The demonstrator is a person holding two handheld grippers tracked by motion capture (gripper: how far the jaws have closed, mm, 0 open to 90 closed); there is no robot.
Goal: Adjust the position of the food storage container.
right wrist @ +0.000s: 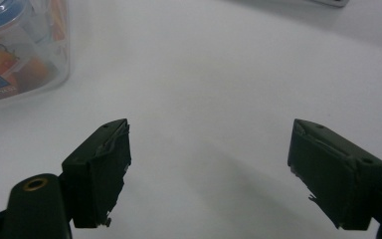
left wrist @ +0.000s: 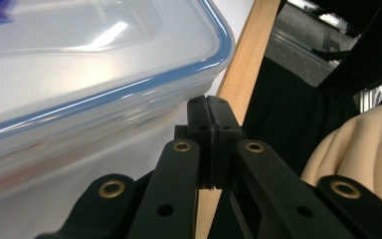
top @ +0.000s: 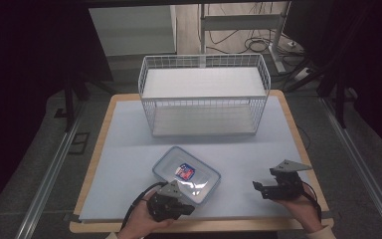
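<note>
High view: one lidded box (top: 186,176), one wire basket (top: 204,94); left gripper (top: 171,201) jaws together, right gripper (top: 273,188) jaws apart.

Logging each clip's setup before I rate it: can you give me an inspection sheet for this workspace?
Surface: table with pale blue cover, wooden edge showing.
Job's things: lidded clear box with blue rim near the front; white wire basket behind it, nothing seen inside.
Clutter: nothing seen.
Grippers: left claw shut, beside the box's corner, holding nothing; right claw open over bare cover, apart from the box.
Cables: black cable trails from the left claw; more on the floor behind.
Surroundings: dark room, metal frame legs behind.
</note>
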